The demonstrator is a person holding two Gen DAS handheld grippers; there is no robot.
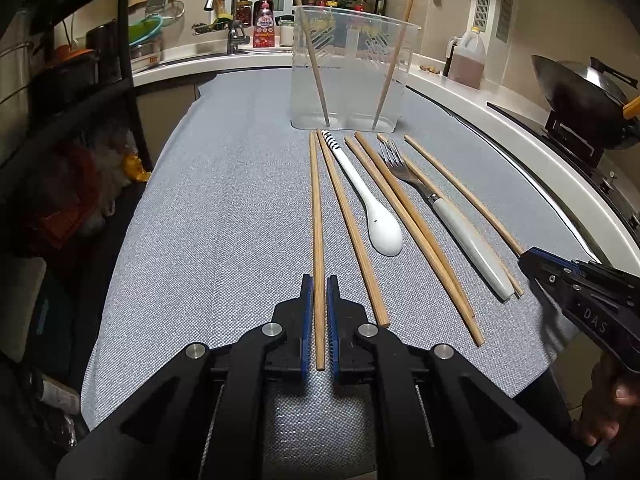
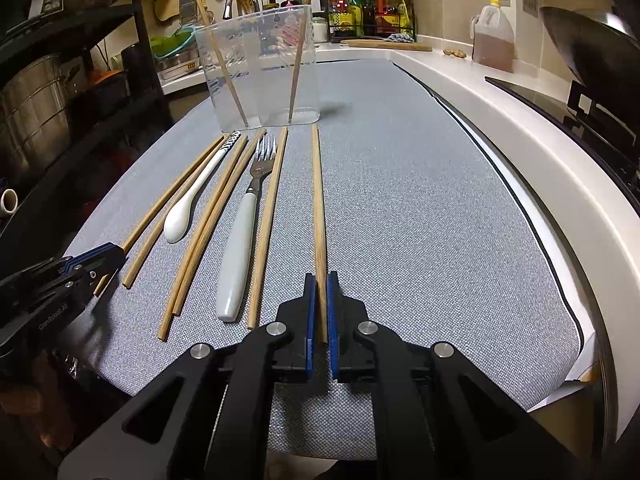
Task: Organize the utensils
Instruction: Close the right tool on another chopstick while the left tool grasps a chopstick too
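Wooden chopsticks, a white spoon (image 1: pixel 376 216) and a white-handled fork (image 1: pixel 440 204) lie in a row on the grey cloth (image 1: pixel 224 200). Behind them stands a clear plastic container (image 1: pixel 352 68) with two chopsticks leaning inside. My left gripper (image 1: pixel 319 280) is shut on the near end of the leftmost chopstick (image 1: pixel 316 208). My right gripper (image 2: pixel 320 278) is shut on the near end of the rightmost chopstick (image 2: pixel 317 200). Both held sticks still rest along the cloth. Each gripper shows in the other's view: the right gripper (image 1: pixel 528 258) and the left gripper (image 2: pixel 114 254).
A wok (image 1: pixel 580 92) sits on the stove to the right, past the white counter edge (image 1: pixel 520 152). An oil jug (image 1: pixel 466 60), a spice rack (image 2: pixel 368 4) and the sink tap (image 1: pixel 228 12) line the back. Dark shelving (image 1: pixel 80 80) with pots stands at the left.
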